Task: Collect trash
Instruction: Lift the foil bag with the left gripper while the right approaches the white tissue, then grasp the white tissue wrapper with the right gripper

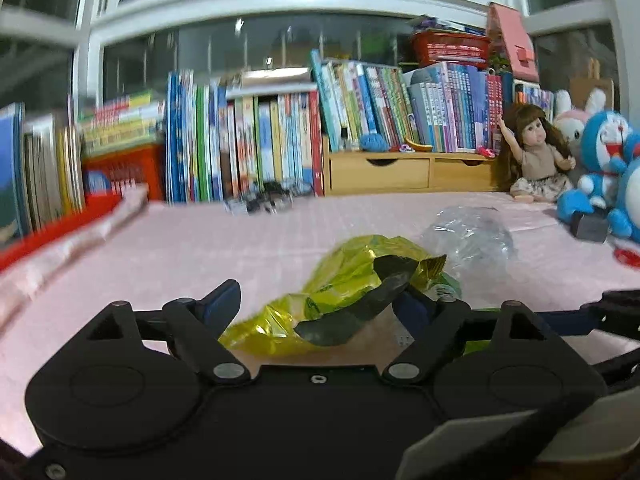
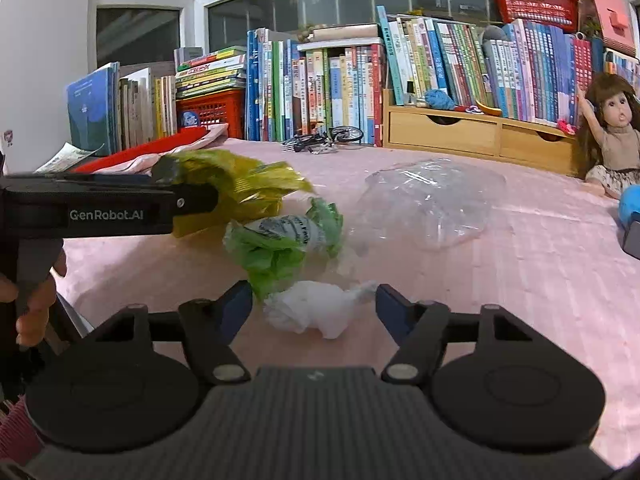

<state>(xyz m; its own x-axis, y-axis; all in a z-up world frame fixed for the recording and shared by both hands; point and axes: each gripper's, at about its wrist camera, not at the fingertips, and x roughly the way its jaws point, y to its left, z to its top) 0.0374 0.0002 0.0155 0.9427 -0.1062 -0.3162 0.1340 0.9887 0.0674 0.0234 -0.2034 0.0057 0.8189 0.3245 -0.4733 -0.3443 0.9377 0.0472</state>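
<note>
Between the spread fingers of the right claw [image 2: 314, 308], the crumpled white tissue [image 2: 312, 312] is lying on the pink desk [image 2: 520, 280], unpinched, while the left claw [image 1: 316, 308], also spread, is straddling the yellow foil wrapper [image 1: 332, 292] beyond.

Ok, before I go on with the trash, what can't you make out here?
- Left view: left side of the books is motion-blurred.
- Left view: underside of the yellow wrapper is hidden by the left tool.
- Right view: print on the green wrapper is too small.
- Right view: a blue toy is cut off by the edge.
</note>
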